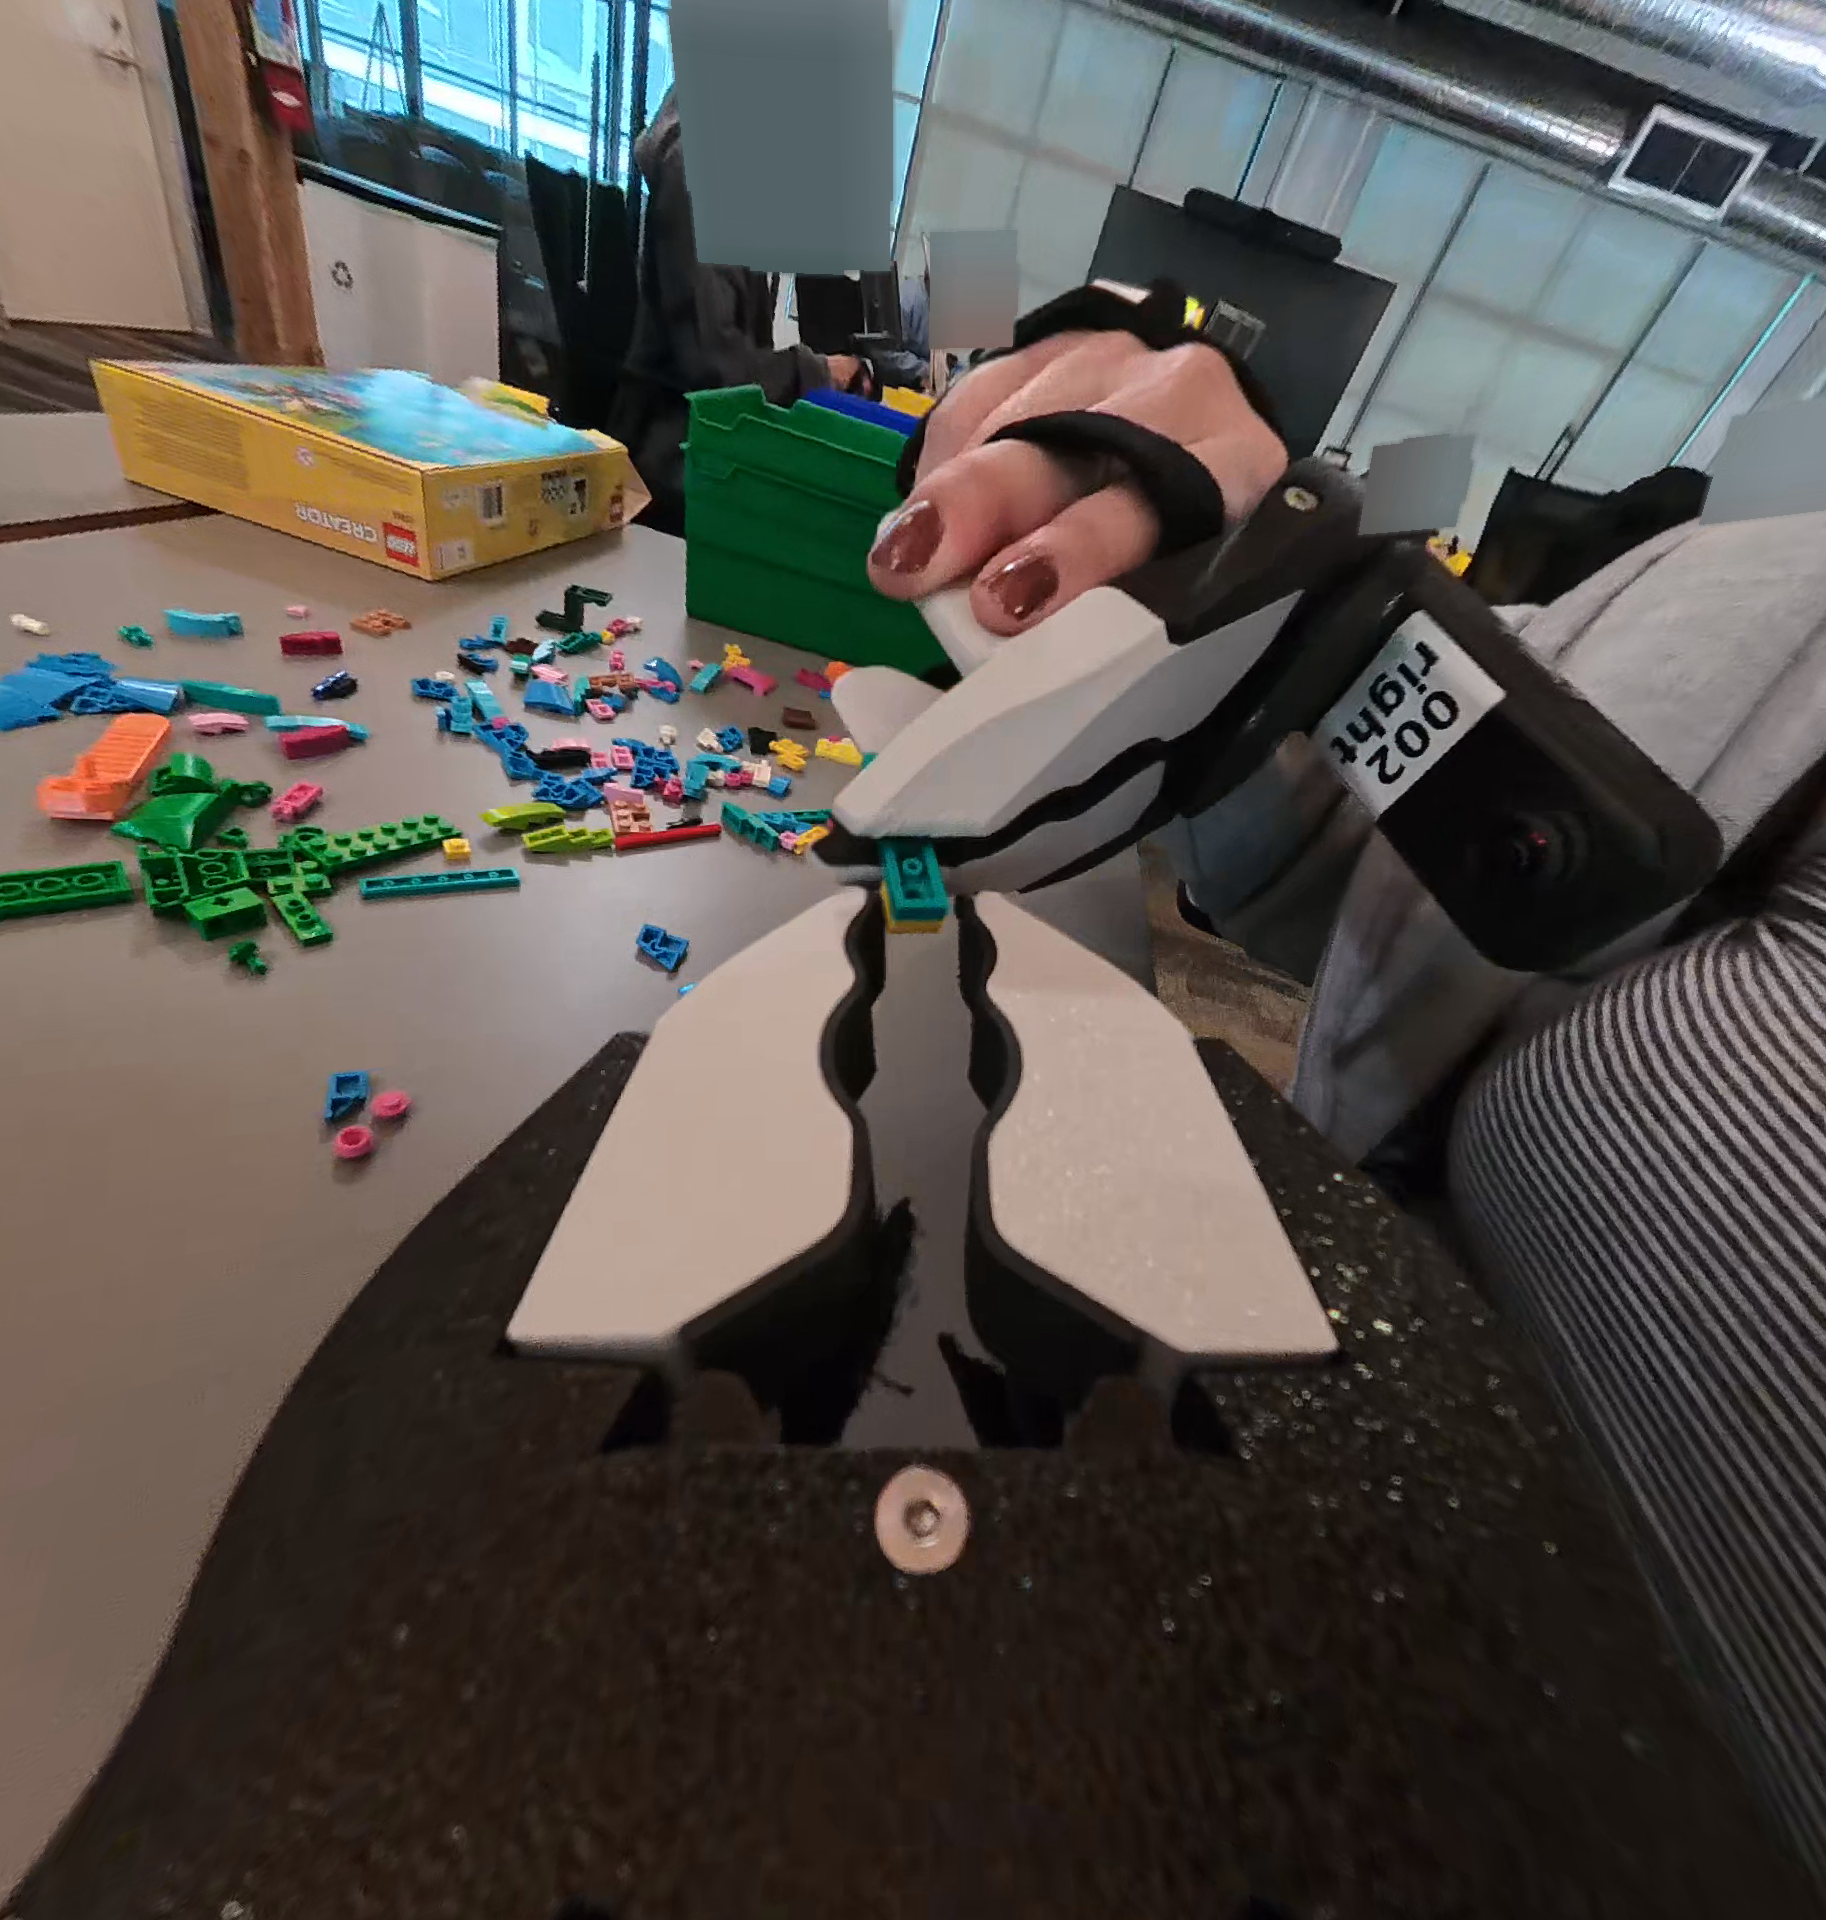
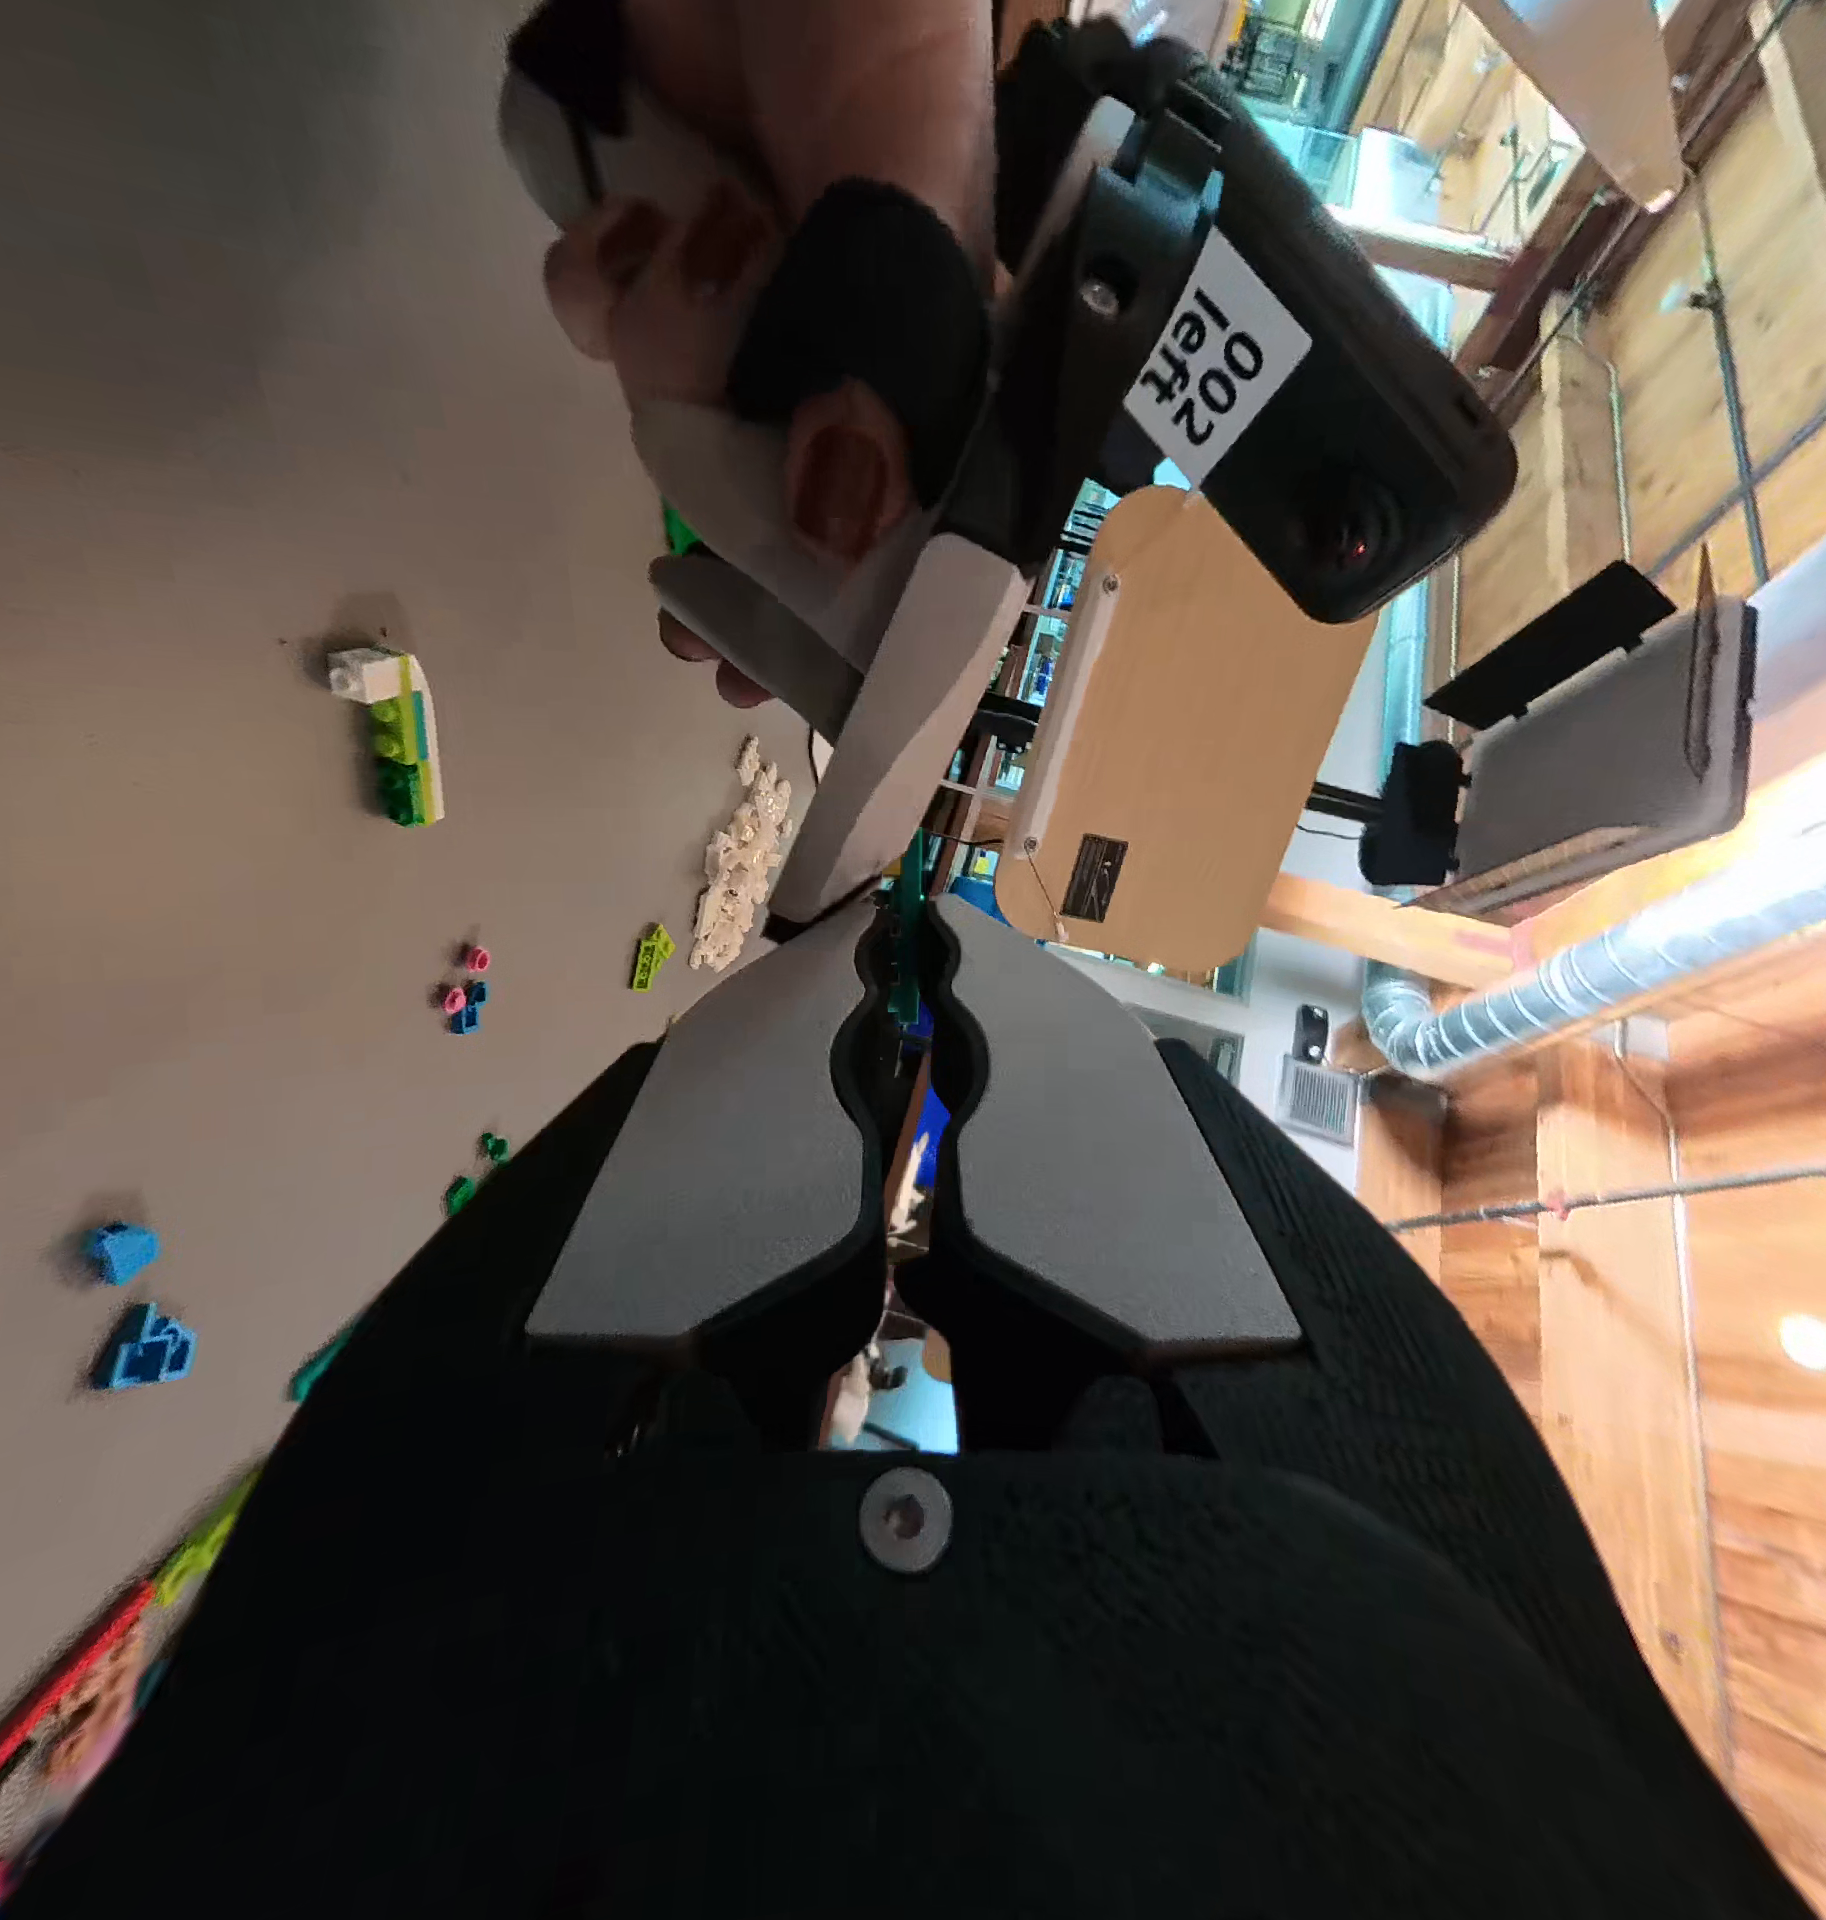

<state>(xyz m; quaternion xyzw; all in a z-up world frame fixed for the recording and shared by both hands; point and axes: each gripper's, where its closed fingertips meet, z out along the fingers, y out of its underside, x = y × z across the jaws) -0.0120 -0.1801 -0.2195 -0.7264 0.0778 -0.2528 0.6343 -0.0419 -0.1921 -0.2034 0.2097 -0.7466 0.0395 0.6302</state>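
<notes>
Right gripper is clamped on a teal plate with a yellow piece under it, in the air above the table. Left gripper is slightly open around that stack; pad contact is unclear. Best handled by squaring the left jaws to the stack and pressing straight.

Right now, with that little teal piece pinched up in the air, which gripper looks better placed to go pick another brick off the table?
Probably the left gripper. The right gripper is clamped on the teal plate, so it is occupied. The left one's fingers only flank that piece, gaps showing, and the loose bricks lie on its side.
</notes>
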